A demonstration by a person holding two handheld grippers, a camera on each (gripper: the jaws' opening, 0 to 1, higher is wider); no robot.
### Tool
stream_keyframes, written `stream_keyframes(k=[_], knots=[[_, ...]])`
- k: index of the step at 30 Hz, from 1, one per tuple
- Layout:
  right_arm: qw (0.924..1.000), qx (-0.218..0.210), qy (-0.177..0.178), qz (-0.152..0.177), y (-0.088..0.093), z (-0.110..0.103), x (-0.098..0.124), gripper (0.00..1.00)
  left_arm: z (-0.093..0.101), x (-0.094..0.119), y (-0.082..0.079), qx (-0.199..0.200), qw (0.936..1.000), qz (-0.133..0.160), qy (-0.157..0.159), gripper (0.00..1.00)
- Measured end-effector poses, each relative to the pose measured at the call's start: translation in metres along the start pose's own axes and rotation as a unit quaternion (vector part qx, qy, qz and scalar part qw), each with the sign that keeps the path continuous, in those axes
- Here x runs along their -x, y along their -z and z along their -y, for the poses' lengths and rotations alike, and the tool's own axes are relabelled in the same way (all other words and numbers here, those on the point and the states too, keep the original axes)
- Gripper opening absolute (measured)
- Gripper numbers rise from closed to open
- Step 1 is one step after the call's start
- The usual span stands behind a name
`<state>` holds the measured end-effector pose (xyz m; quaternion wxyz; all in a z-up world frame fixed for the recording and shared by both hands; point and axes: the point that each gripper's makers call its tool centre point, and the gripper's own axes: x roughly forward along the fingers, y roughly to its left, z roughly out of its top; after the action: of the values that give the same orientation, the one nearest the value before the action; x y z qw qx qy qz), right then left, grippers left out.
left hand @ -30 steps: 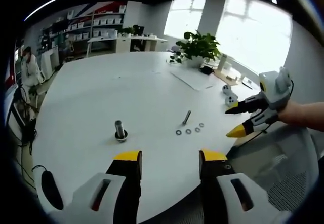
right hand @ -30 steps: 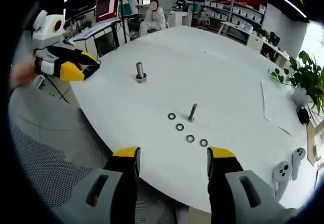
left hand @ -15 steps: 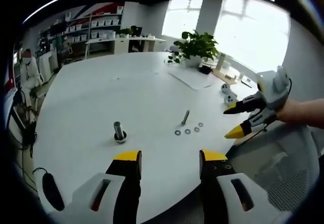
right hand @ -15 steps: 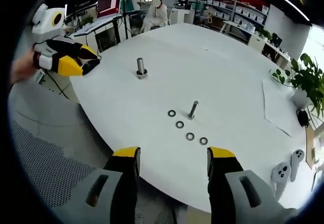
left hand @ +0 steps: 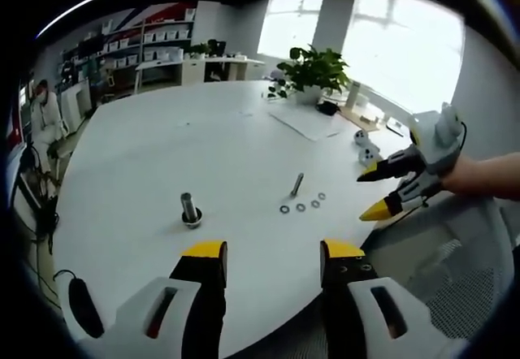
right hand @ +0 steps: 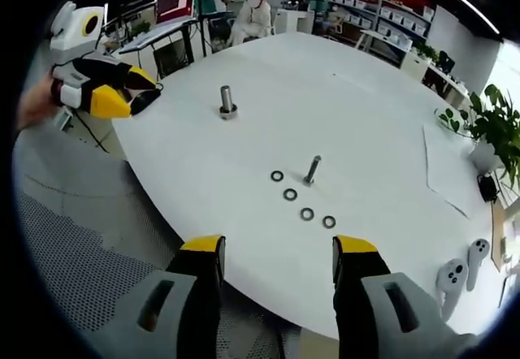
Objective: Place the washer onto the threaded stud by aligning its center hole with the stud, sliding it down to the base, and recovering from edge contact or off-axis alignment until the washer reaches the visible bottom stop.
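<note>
- both my grippers were off the table: left gripper (left hand: 264, 253) hung past the near edge with jaws apart and nothing between them; right gripper (right hand: 276, 249) likewise, jaws apart, empty.
- four washers (right hand: 290, 194) lay flat in a short row on the white table (right hand: 357, 115), near the edge closest to me and well in from the far edge; none picked yet.
- a loose bolt (right hand: 312, 169) stood just beside that row, on its far side.
- the threaded stud (right hand: 227, 101) stood upright on its round base, well apart from the washers, toward the table's left edge in the right gripper view; in the left gripper view it was stud (left hand: 189, 209) with washers (left hand: 300, 206) off to its right.
- handling guess: washers looked like thin stiff metal rings, light, slick on the smooth top. flat-lying ones give little to pinch, so i'd take one across the outer rim, maybe sliding it toward the table edge or tipping it up first. likely to skate or flip.
- grip must leave the centre hole open for the stud.
- no readable brand, label or writing on the parts; a red monitor screen (right hand: 175, 0) beyond the table was too blurred to read.
</note>
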<state>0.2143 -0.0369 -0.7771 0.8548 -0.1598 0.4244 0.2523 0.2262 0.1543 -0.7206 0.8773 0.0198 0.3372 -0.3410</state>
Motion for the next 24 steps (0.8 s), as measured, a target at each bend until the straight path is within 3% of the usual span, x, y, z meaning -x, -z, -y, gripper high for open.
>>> stream_keyframes(k=[19, 24], knots=[[0.9998, 0.017, 0.009, -0.003, -0.0006, 0.0024, -0.0024, 0.55, 0.0021, -0.0009, 0.0020, -0.005, 1.0000, -0.005, 0.004, 0.44], [0.9999, 0.005, 0.010, -0.003, 0.0008, 0.0061, -0.0029, 0.55, 0.0009, -0.0015, 0.0031, 0.000, 1.0000, -0.007, 0.003, 0.44]])
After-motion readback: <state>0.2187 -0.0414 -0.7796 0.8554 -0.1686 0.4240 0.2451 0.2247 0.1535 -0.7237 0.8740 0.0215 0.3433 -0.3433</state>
